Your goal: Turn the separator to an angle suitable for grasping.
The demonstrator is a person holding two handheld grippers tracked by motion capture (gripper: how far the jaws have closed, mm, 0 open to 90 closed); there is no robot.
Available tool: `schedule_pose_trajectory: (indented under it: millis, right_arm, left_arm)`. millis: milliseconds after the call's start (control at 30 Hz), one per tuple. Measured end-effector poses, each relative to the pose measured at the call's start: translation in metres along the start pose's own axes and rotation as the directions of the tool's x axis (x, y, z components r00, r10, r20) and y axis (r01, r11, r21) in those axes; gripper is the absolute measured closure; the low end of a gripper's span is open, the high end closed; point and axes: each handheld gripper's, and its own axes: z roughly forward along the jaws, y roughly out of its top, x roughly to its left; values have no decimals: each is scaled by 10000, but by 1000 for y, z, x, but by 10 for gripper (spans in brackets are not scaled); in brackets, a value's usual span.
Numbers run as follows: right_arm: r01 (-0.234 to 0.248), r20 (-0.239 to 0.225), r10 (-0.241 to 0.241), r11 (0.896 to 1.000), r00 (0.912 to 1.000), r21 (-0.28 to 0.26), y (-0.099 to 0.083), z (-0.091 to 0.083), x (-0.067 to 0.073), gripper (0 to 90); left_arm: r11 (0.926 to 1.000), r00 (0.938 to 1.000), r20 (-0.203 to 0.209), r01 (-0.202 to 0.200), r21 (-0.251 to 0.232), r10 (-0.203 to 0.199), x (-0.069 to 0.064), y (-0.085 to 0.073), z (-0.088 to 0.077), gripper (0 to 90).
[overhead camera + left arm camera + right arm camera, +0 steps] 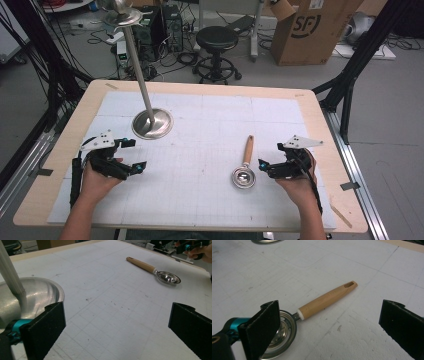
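On the white mat, a wooden-handled strainer spoon (244, 167) is lying just beside the right gripper (263, 165), whose jaws are standing wide and empty. The left gripper (136, 155) is waiting open too. Best grasp: centre the jaws across the handle.

- Strainer spoon (244, 170): a small round metal bowl joined through a pale collar to a tapered wooden handle.
- Pose: flat on the white gridded mat, bowl opening upward, handle pointing toward the top of the frame; right of centre in the high view.
- Detail, right gripper view: handle (327, 300) runs from lower left to upper right, with a slot near its free end; bowl (283, 336) perforated, at lower left.
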Motion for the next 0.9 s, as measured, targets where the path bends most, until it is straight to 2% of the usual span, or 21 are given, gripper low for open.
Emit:
schedule_pose_trajectory:
  millis: [233, 367, 500, 567, 800, 833, 900]
  right_arm:
    - [-50, -16, 51, 10000, 10000, 39, 0, 2, 0, 28]
    - [131, 53, -131, 9998, 9999, 161, 0, 2, 4, 28]
    - [121, 13, -121, 9999, 9999, 11, 2, 0, 4, 28]
    - [33, 17, -33, 10000, 10000, -31, 2, 0, 3, 28]
    - [32, 16, -32, 10000, 10000, -13, 4, 0, 4, 28]
    - [228, 68, -228, 9997, 9997, 32, 6, 0, 7, 28]
    - [247, 48, -248, 9997, 9997, 31, 8, 2, 9, 28]
  left_arm:
    - [9999, 9998, -65, -163, 55, 163, -2, 0, -2, 16]
    - [9998, 9998, -17, -203, 83, 203, -4, 0, -2, 16]
    - [9997, 9999, 68, -131, -189, 132, -2, 1, -3, 16]
    - [9999, 10000, -15, -63, -153, 63, -2, 1, -4, 16]
    - [9996, 9997, 49, -258, -89, 258, -6, 1, -4, 16]
    - [9995, 9996, 57, -290, -110, 290, -6, 1, -4, 16]
    - [9997, 9997, 80, -226, -90, 227, -5, 1, -4, 16]
